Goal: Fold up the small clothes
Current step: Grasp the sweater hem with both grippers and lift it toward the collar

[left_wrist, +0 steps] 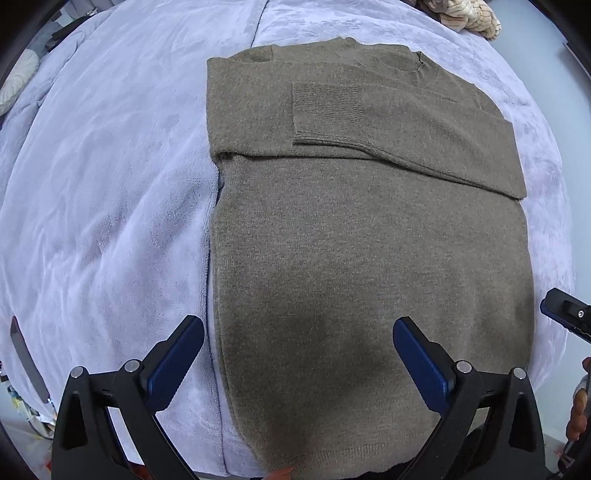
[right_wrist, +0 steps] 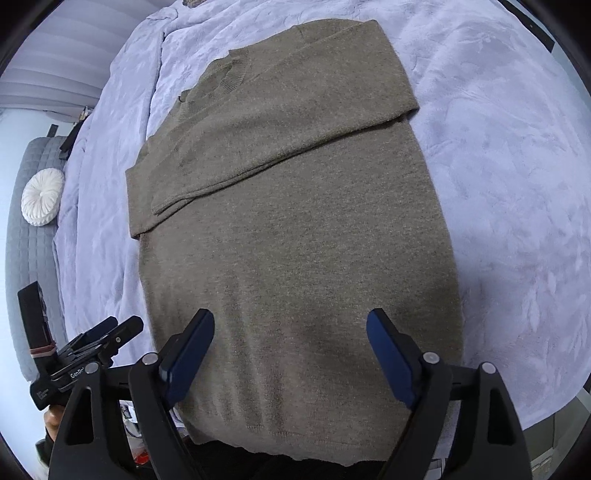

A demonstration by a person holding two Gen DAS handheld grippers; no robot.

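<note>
Sweater (left_wrist: 369,240): near hem partly hidden behind the left gripper's (left_wrist: 298,354) frame in the left wrist view. Right gripper (left_wrist: 567,319) cut off at that view's right edge; jaws not visible there. Patterned fabric (left_wrist: 461,16) at the far edge cropped, unidentifiable. Clutter (right_wrist: 135,424) behind the near gripper frame too small to identify.

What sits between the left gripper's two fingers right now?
Only the sweater and a strip of blanket, lying below the open left gripper; nothing is gripped. The left wrist view shows it.
</note>
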